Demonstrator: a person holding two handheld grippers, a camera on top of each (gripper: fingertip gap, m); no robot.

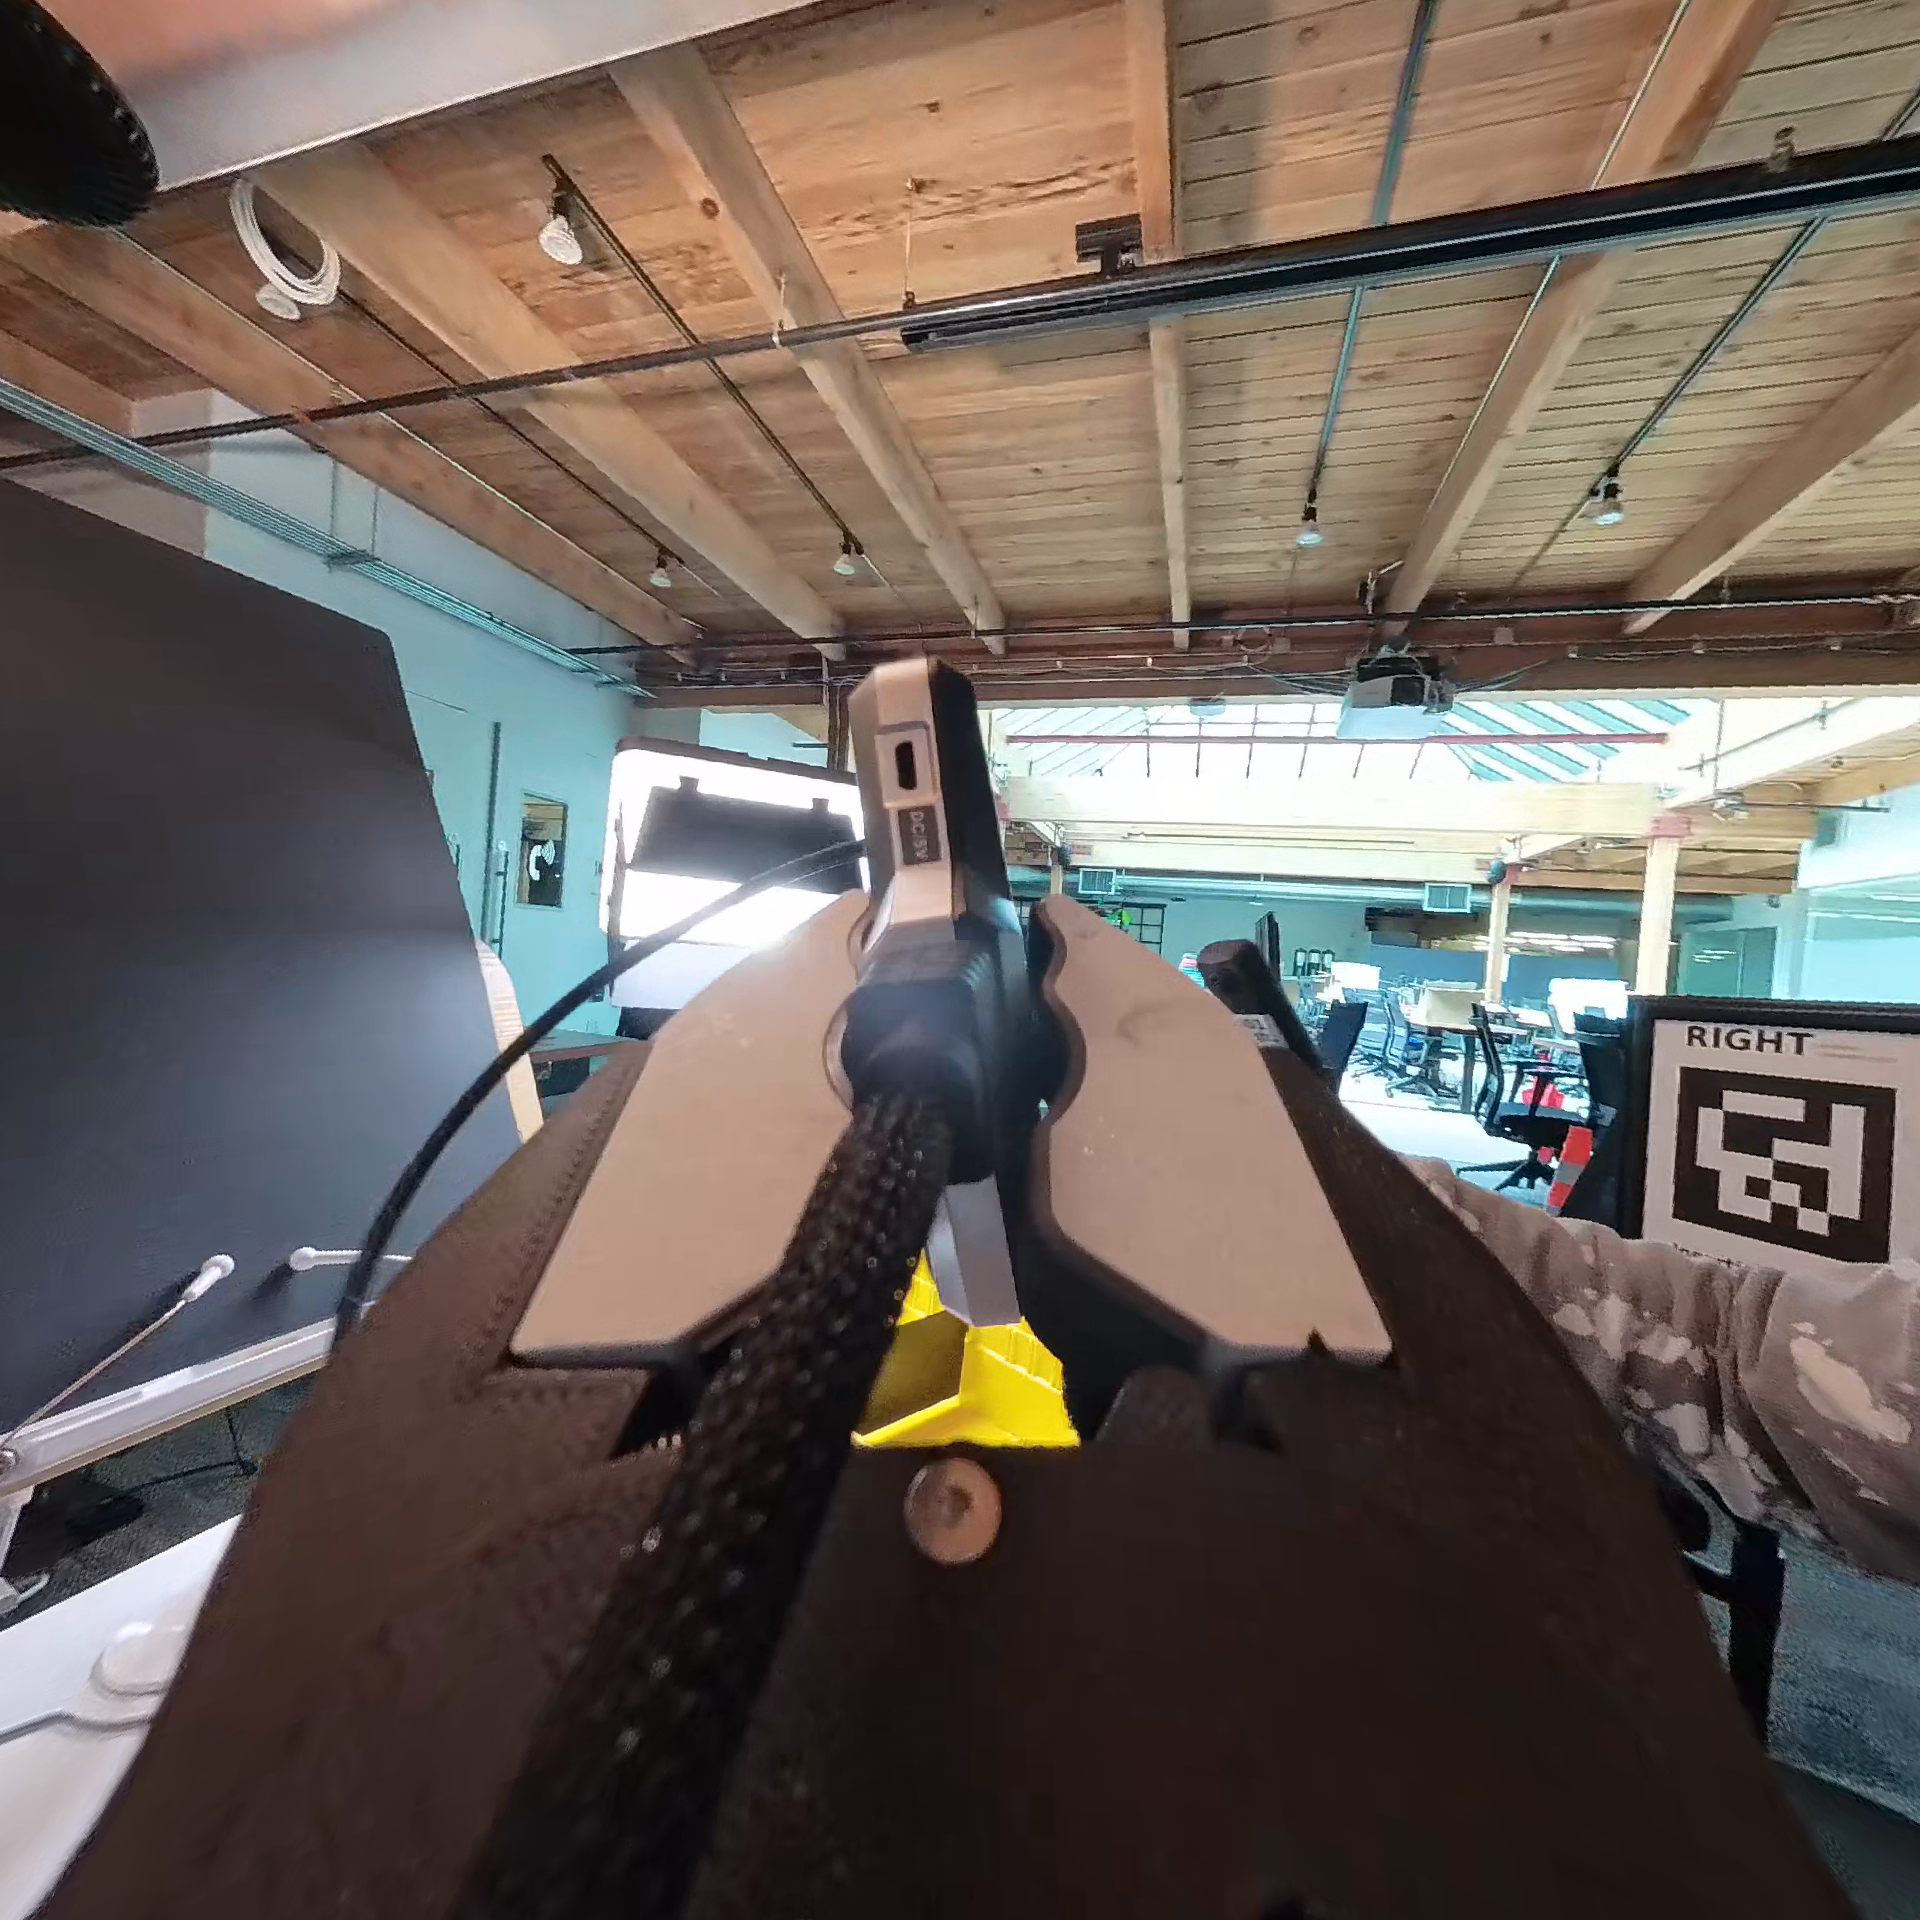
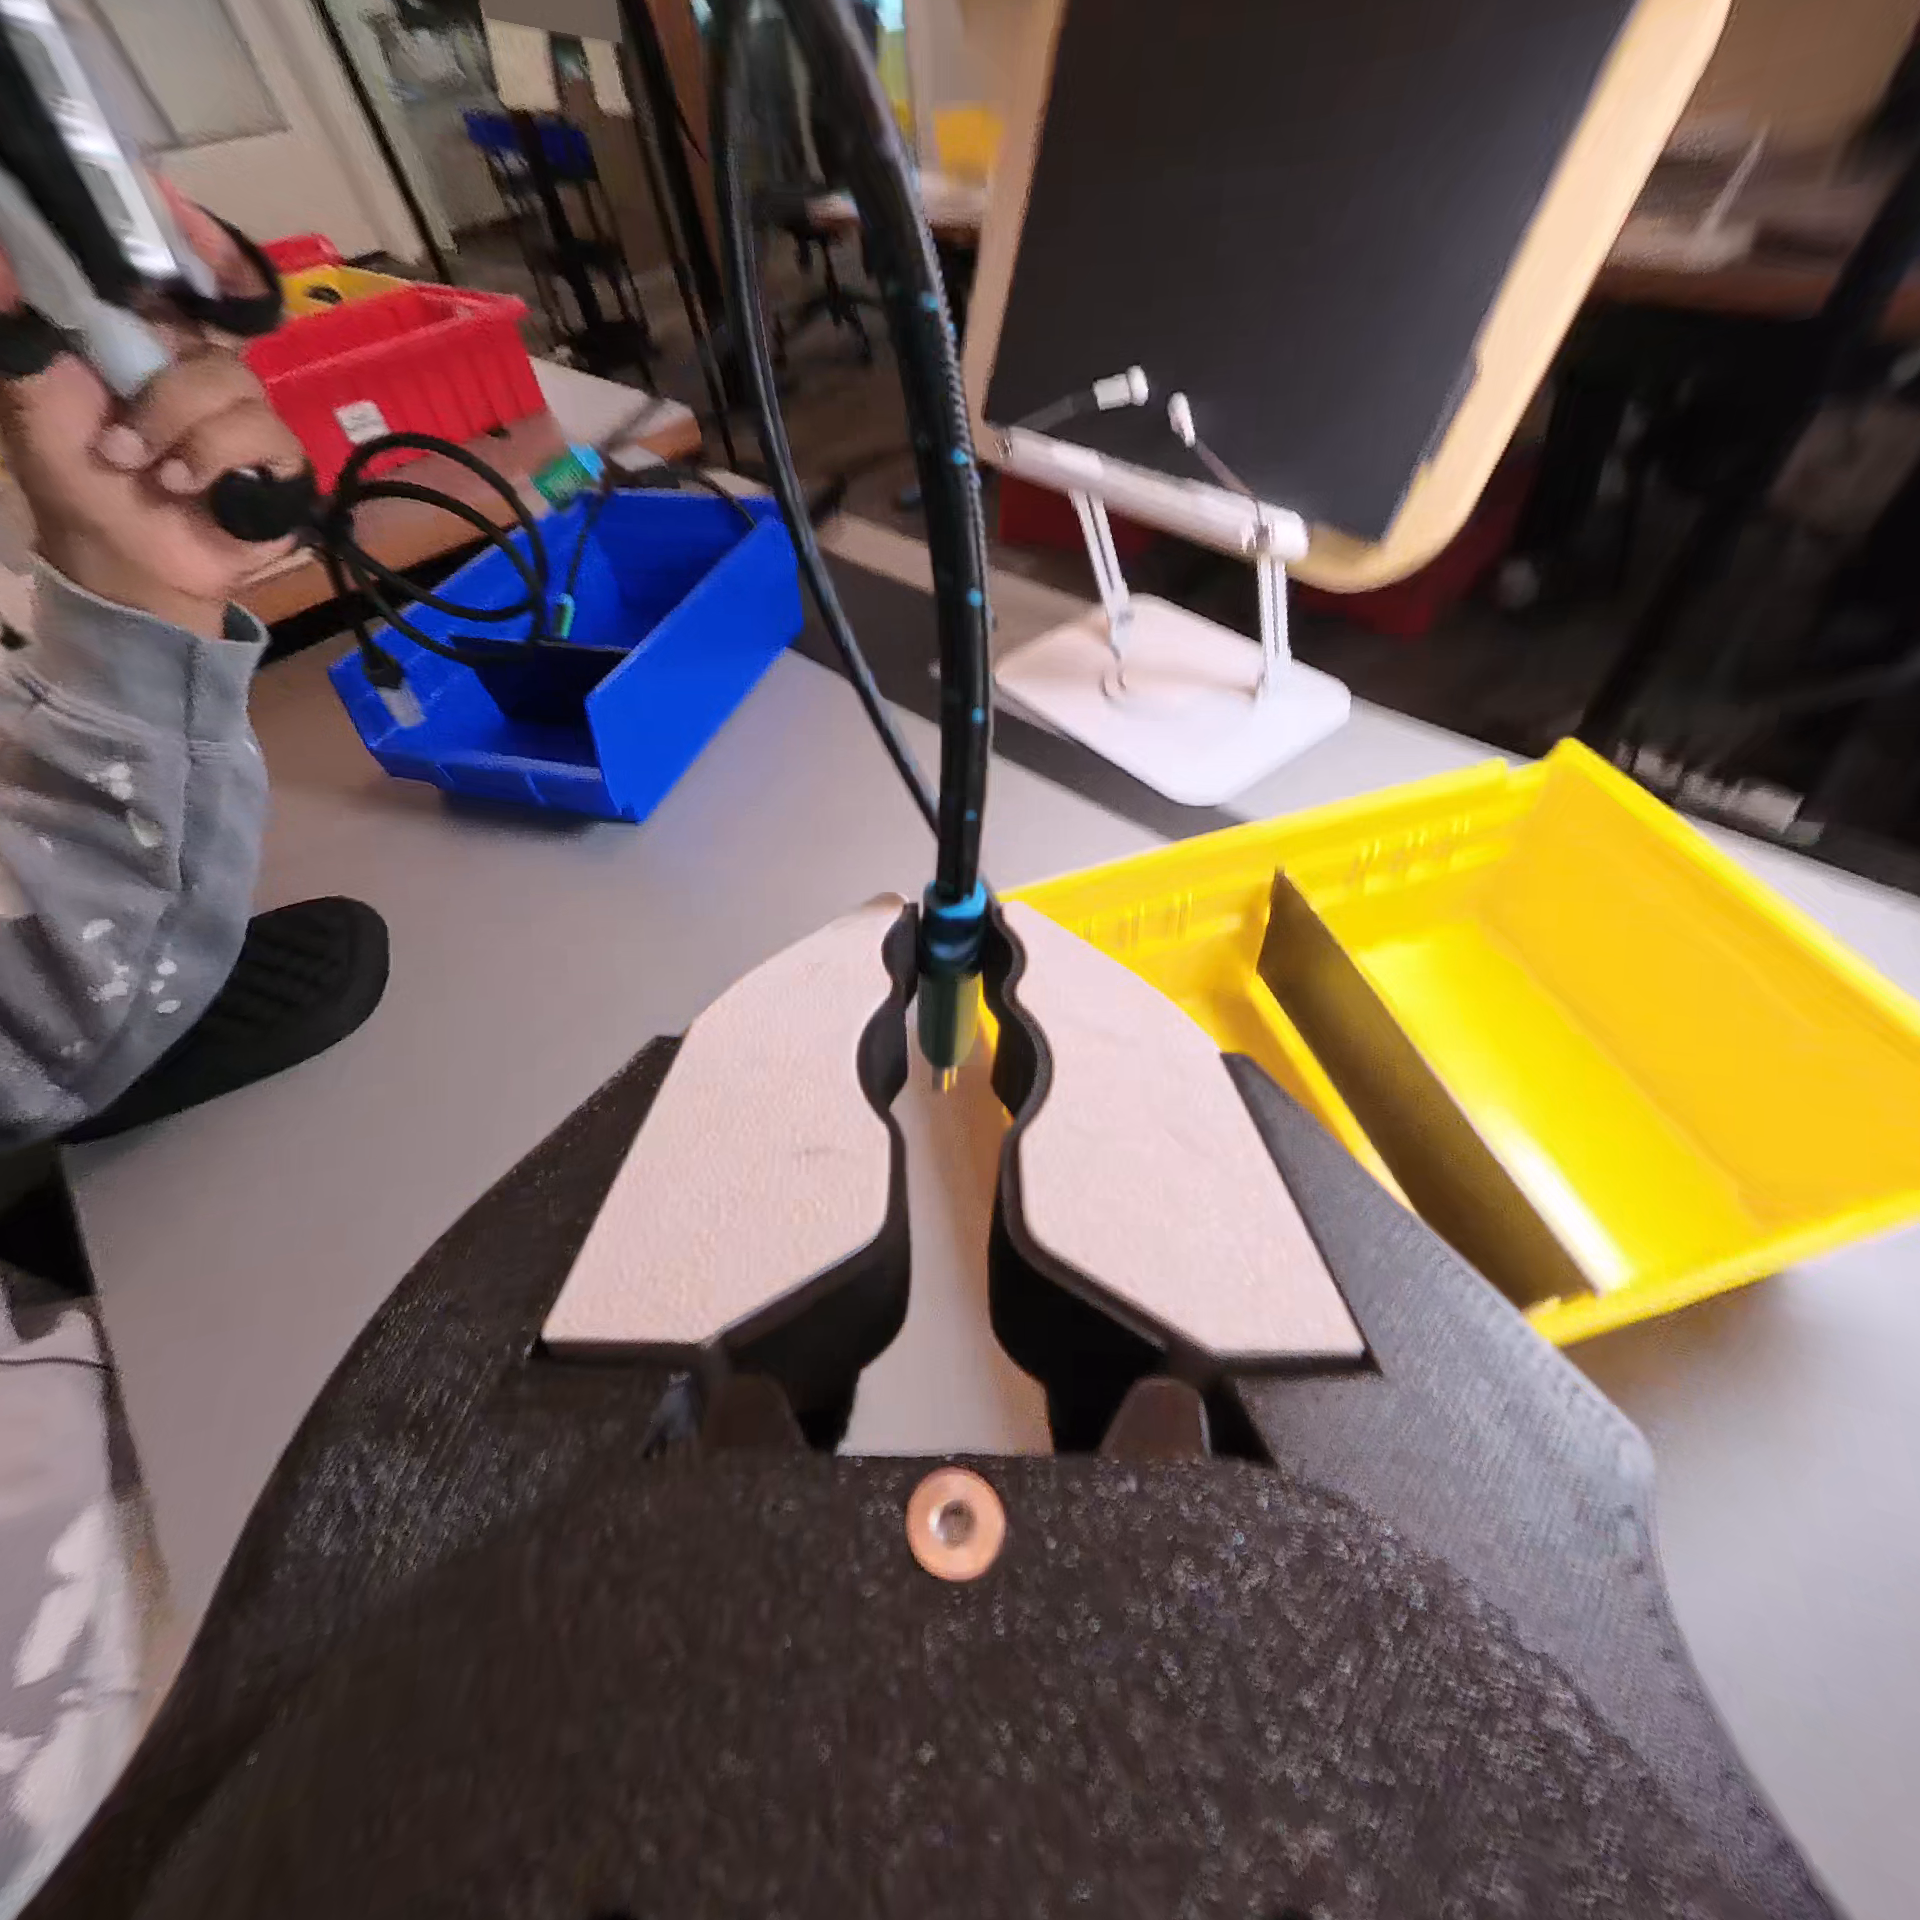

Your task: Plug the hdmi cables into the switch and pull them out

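left claw point(image 1: 951, 966): pinching the small silver-and-black metal HDMI switch point(image 1: 920, 790), lifted, black braided cable point(image 1: 831, 1299) plugged in

right claw point(image 2: 948, 971): closing on blue-flecked black braided cable plug point(image 2: 948, 997), contact end facing camera

risk: hanging cable twisting plug, missing the port; switch pivoting

yellow plastic bin point(image 2: 1299, 883): nothing visible inside

blue plastic bin point(image 2: 686, 644): holding black cables on tabletop point(image 2: 582, 935)

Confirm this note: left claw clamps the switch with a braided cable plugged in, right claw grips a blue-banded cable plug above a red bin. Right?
One detail is off. In the right wrist view the right claw grips the blue-banded cable plug beside a yellow bin, not red. The left claw does clamp the switch with the braided cable plugged in.
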